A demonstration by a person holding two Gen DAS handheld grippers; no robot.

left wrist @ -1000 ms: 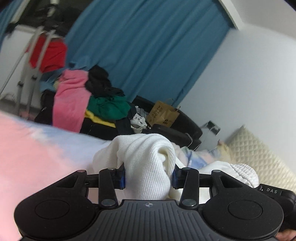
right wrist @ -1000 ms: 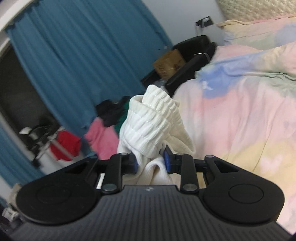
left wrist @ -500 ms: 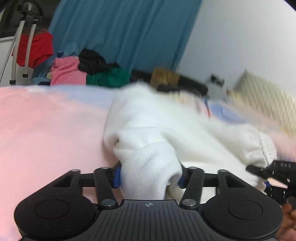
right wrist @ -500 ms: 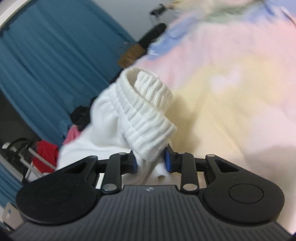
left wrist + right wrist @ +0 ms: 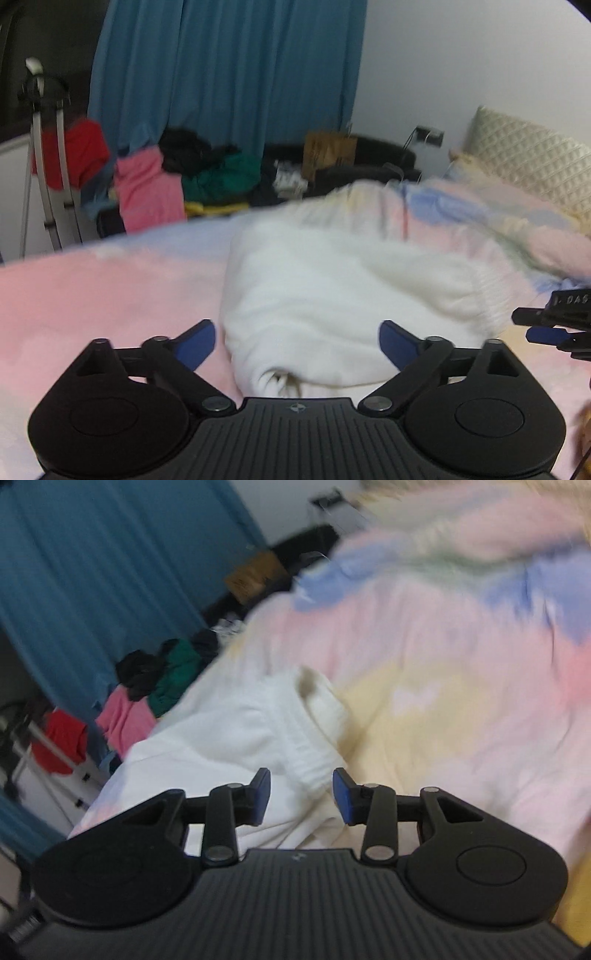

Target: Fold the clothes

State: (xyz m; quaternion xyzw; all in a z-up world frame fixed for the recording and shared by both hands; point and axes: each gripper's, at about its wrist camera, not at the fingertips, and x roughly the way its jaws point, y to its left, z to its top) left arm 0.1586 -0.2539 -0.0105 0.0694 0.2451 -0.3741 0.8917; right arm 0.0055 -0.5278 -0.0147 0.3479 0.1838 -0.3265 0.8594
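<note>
Left hand-held gripper (image 5: 297, 339): jaws spread wide, blue pads clear of the cloth on either side, nothing held. White sweater (image 5: 343, 295) lies bunched on the bed (image 5: 92, 295), directly ahead at 12 o'clock from the left wrist camera; its near rolled edge sits just beyond the gripper body, between the two fingers but not touched by either pad.

Right hand-held gripper (image 5: 301, 797): jaws also parted, about half as wide as the left pair, nothing clamped. Ribbed cuff or hem of the white sweater (image 5: 236, 731) sits between and just beyond the pads; contact with the pads cannot be told because of blur. In the left wrist view the right gripper's fingertips (image 5: 546, 330) appear at 3 o'clock, just beside the sweater's ribbed edge.

Bed cover is pastel: pink, yellow, blue patches. Quilted cream pillow (image 5: 532, 166) at 2 o'clock in the left view.

Beyond the bed's far edge, at 11 o'clock: pile of clothes (image 5: 184, 177) (pink, black, green, yellow), red garment (image 5: 81, 155) hanging on a metal stand, brown paper bag (image 5: 328, 153), blue curtain (image 5: 229, 74) behind.

Both views are motion-blurred.
</note>
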